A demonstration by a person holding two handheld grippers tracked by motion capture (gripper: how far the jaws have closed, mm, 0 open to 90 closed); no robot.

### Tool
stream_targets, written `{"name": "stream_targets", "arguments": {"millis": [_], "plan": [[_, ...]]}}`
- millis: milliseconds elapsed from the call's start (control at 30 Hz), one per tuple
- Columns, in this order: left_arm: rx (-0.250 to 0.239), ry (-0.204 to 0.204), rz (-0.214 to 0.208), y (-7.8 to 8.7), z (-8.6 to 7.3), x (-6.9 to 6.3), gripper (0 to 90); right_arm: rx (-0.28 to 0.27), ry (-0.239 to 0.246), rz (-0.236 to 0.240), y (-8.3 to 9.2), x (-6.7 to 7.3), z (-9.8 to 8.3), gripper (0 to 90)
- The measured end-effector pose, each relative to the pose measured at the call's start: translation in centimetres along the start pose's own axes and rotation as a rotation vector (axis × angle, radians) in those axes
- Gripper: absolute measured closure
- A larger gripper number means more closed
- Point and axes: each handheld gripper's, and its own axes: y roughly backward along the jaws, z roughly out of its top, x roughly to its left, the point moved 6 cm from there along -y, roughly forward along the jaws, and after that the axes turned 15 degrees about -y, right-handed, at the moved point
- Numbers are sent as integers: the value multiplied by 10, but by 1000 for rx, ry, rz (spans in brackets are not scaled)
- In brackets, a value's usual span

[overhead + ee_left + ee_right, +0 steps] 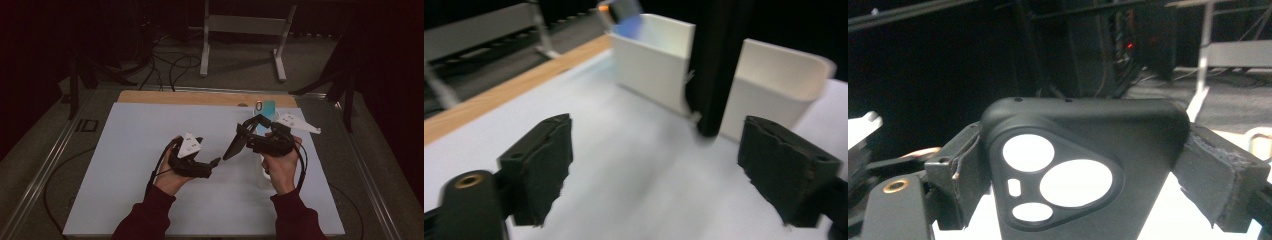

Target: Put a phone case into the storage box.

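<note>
On the white tabletop (130, 165), the left claw (216, 162) sits low at centre, pointing right, jaws spread wide with nothing between them; in the left gripper view its pads (541, 165) stand well apart over bare surface, a white bin (659, 65) ahead; just right of it the black phone case (235, 142) hangs tilted, lower end near the left claw's tip; the right claw (250, 131) clamps the case by its sides; in the right gripper view both pads press the case (1083, 150), camera cutouts facing the lens; a blue object (266, 107) lies beyond at the far edge
</note>
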Motion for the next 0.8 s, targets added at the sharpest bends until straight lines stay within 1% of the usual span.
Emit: {"name": "stream_targets", "arguments": {"millis": [67,133,167,267,300,367,433,500,567,600,633,667,767,800], "plan": [[13,4,25,8,-7,6,90,-31,6,-25,2,-6,10,144],[22,8,62,16,-14,12,66,-62,11,-56,4,-15,21,144],[22,15,71,20,-17,15,58,-76,9,-73,6,-20,26,144],[26,25,110,33,-28,24,45,-114,6,-132,8,-35,40,144],[25,36,115,37,-31,27,43,-124,7,-154,9,-40,44,144],[34,38,145,44,-38,31,43,-139,8,-190,9,-49,50,144],[38,47,153,50,-43,34,42,-152,19,-228,8,-57,56,144],[52,45,172,55,-49,37,40,-156,32,-269,5,-66,59,144],[60,54,187,59,-56,39,38,-150,35,-307,1,-75,60,144],[71,66,198,63,-62,42,38,-147,36,-325,-1,-79,60,143],[72,67,199,64,-64,42,38,-142,48,-357,-4,-86,60,143],[74,78,204,66,-68,44,38,-142,44,-366,-5,-88,59,143],[82,92,215,71,-76,45,37,-127,57,-420,-11,-98,56,142],[85,95,217,72,-79,45,37,-123,60,-428,-12,-100,56,142]]}}
